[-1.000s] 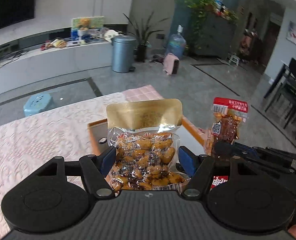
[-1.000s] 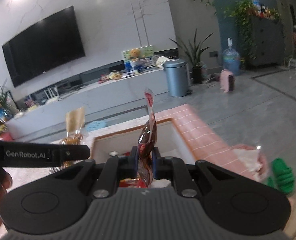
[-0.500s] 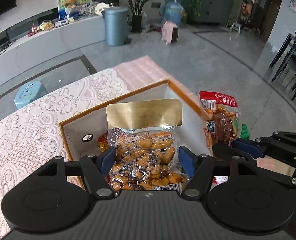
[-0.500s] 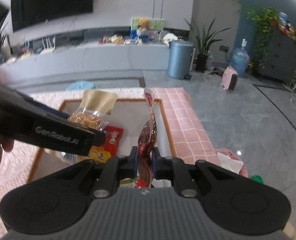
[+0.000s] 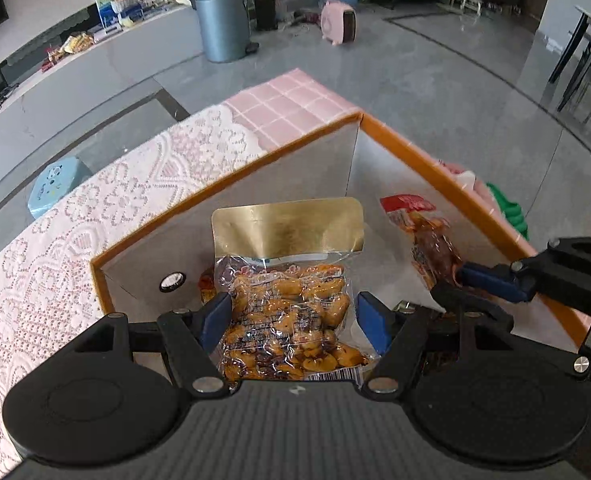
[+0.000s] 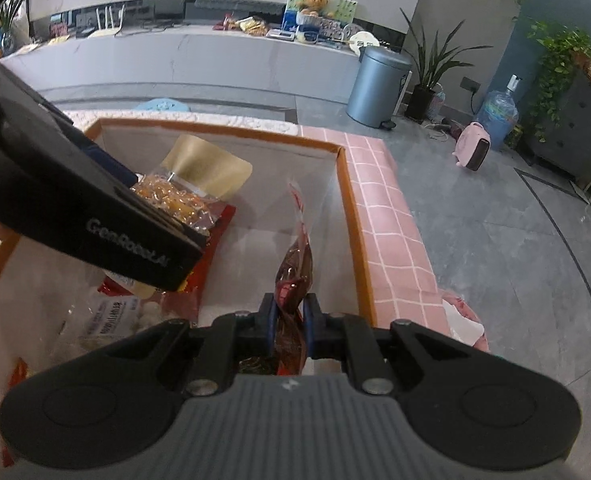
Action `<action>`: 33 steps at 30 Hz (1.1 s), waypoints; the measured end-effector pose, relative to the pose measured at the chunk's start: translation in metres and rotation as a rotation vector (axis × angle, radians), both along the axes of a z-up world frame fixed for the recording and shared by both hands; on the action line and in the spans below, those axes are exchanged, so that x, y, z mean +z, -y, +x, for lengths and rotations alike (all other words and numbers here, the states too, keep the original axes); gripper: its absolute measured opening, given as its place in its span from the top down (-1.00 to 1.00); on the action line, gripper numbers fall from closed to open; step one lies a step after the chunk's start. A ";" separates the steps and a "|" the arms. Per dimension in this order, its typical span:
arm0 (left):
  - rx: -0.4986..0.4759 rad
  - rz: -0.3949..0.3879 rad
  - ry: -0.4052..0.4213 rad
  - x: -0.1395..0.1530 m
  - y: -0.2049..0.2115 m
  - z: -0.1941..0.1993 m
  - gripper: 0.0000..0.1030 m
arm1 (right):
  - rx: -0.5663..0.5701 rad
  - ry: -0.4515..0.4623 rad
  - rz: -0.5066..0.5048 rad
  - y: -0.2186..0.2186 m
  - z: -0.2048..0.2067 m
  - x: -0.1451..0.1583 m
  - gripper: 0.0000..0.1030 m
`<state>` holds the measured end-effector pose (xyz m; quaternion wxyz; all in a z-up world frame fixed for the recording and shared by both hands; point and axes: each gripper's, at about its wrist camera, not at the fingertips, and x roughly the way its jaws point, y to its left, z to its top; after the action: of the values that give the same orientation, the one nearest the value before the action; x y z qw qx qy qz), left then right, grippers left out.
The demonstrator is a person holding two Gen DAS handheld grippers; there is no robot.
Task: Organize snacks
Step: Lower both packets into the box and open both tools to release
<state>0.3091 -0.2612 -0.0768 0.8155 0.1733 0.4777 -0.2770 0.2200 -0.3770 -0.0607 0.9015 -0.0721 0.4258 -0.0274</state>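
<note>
Orange-rimmed box (image 5: pixel 415 148) below; left gripper (image 5: pixel 293 318) grasps gold-topped packet (image 5: pixel 287 272); right gripper (image 6: pixel 288 322) pinches red-topped packet (image 6: pixel 295 264); "GenRobot.AI" legible.

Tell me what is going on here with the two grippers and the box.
A person is sorting snacks into an orange-rimmed box on a lace-covered table. The left gripper holds a gold-topped packet of orange snacks by its sides, above the box. The right gripper is clamped on a dark red packet, edge-on, near the box's right wall. Other packets already lie in the box; neither held packet has been let go.
</note>
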 end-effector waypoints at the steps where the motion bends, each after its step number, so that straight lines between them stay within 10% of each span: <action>1: 0.000 0.011 -0.008 -0.003 0.001 0.001 -0.53 | 0.006 -0.006 -0.005 -0.001 0.002 -0.002 0.79; 15: -0.005 0.021 0.014 0.008 -0.004 -0.007 -0.57 | 0.030 -0.026 -0.029 -0.010 0.007 -0.001 0.76; 25: 0.023 -0.062 0.097 0.054 -0.027 -0.027 -0.57 | 0.015 0.014 0.034 -0.016 -0.012 0.033 0.37; 33: 0.072 -0.154 0.228 0.110 -0.062 -0.064 -0.57 | 0.006 0.133 0.127 -0.029 -0.048 0.089 -0.32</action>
<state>0.2452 -0.1996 0.0331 0.8849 0.1230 0.3650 -0.2618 0.1718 -0.3478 0.0286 0.9306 -0.0141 0.3658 -0.0023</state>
